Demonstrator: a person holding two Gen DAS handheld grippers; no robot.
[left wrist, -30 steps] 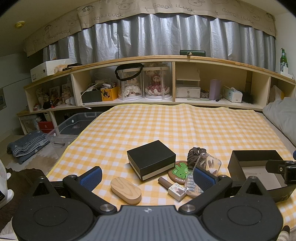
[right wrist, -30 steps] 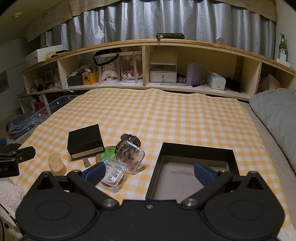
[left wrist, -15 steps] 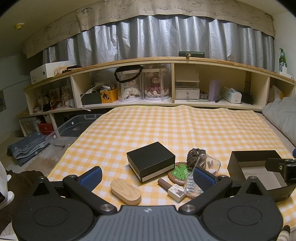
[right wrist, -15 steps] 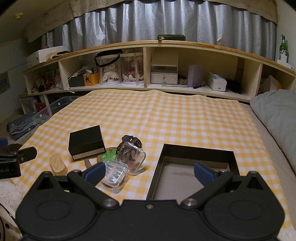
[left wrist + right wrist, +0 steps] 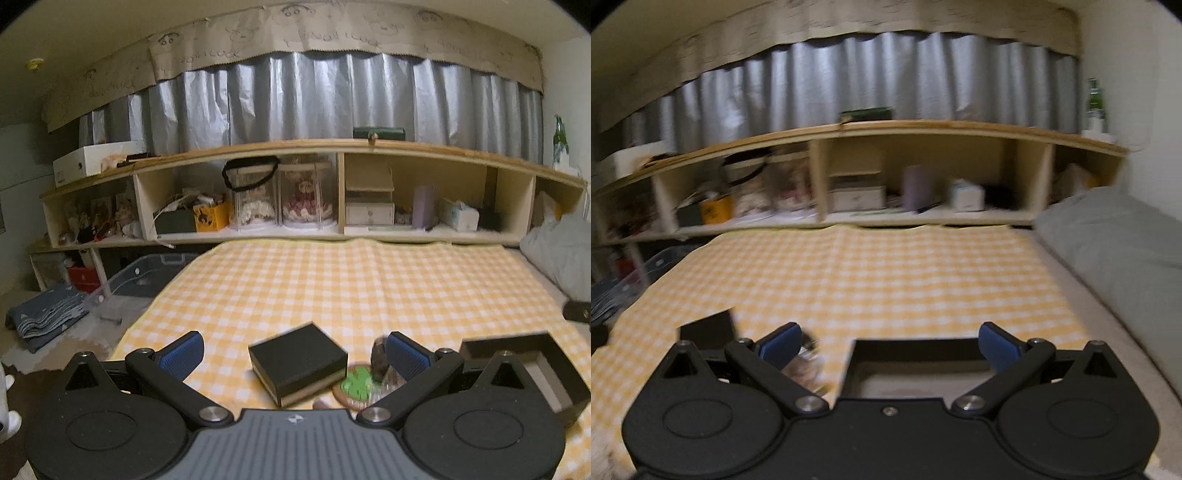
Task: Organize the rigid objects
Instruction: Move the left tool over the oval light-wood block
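The left tongs (image 5: 293,350) stand released with nothing between their blue pads, and the closed black square gift box with a cream band round its base (image 5: 298,360) lies straight ahead of them, just beyond the gap, resting on the yellow-and-white checked cloth (image 5: 332,280) that covers the bed, close to its near edge. The box sits turned, one corner pointing toward the tongs, so its flat sides run diagonally to the pads, which I judge will need a twist to meet them squarely. Just to its right lies a round brown coaster with a green figure (image 5: 356,387), touching a dark, blurred clutter. The right tongs (image 5: 889,341) are likewise released and empty, hovering over the open black shallow tray-like box (image 5: 916,350) near the bed's near right corner. The left tongs are the nearer to the gift box. Writing on the beige curtain valance (image 5: 332,40) is too blurred to read.
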